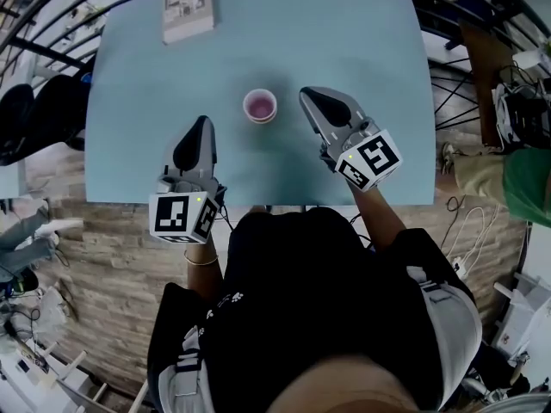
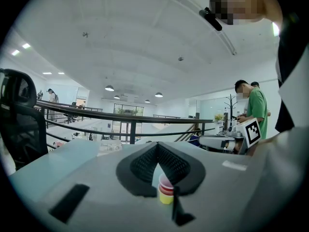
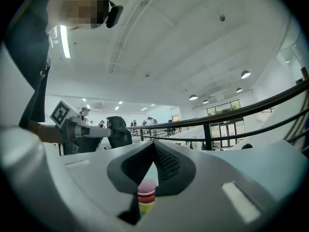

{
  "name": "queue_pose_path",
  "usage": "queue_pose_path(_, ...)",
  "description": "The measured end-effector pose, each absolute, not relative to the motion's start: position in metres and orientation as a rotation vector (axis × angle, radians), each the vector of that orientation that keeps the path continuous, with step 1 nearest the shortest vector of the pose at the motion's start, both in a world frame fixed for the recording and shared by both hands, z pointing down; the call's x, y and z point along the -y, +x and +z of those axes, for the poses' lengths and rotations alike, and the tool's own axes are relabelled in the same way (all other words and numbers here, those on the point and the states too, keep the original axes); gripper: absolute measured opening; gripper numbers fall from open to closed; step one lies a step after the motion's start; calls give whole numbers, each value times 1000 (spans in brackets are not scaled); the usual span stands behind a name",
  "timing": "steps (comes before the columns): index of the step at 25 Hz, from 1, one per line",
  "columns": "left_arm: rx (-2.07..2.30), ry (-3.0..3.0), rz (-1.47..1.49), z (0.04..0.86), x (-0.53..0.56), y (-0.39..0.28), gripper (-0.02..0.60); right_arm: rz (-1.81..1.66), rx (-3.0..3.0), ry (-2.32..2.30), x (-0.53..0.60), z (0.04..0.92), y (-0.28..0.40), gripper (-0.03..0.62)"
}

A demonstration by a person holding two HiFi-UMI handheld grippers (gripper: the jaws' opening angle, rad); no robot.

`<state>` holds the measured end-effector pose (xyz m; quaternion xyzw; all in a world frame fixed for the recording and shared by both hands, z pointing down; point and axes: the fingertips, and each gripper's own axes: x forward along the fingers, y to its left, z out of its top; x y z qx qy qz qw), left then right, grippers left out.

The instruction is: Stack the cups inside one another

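A stack of nested cups [image 1: 260,106], pink on top with red and yellow below, stands upright near the middle of the light blue table [image 1: 362,50]. My left gripper [image 1: 203,121] rests to the cups' lower left, apart from them, shut and holding nothing. My right gripper [image 1: 306,93] lies just right of the cups, also apart from them, shut and empty. In the left gripper view the cup stack [image 2: 165,190] shows beyond the closed jaws of the left gripper [image 2: 157,145]. In the right gripper view the stack [image 3: 146,193] sits past the closed right gripper [image 3: 153,143].
A flat printed box [image 1: 188,7] lies at the table's far left corner. A black office chair [image 1: 34,114] stands off the table's left side. Black railings [image 2: 120,117] run behind the table, and a person in a green shirt [image 2: 255,111] stands at the right.
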<state>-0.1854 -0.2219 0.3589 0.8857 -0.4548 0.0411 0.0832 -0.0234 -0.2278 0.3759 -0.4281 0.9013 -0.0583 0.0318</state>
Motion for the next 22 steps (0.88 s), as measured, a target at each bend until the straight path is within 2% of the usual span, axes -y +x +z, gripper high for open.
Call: queue_pose_path(22, 1400, 2616, 122, 359, 205, -193, -17, -198, -2803, -1282, 216, 377, -29, 11)
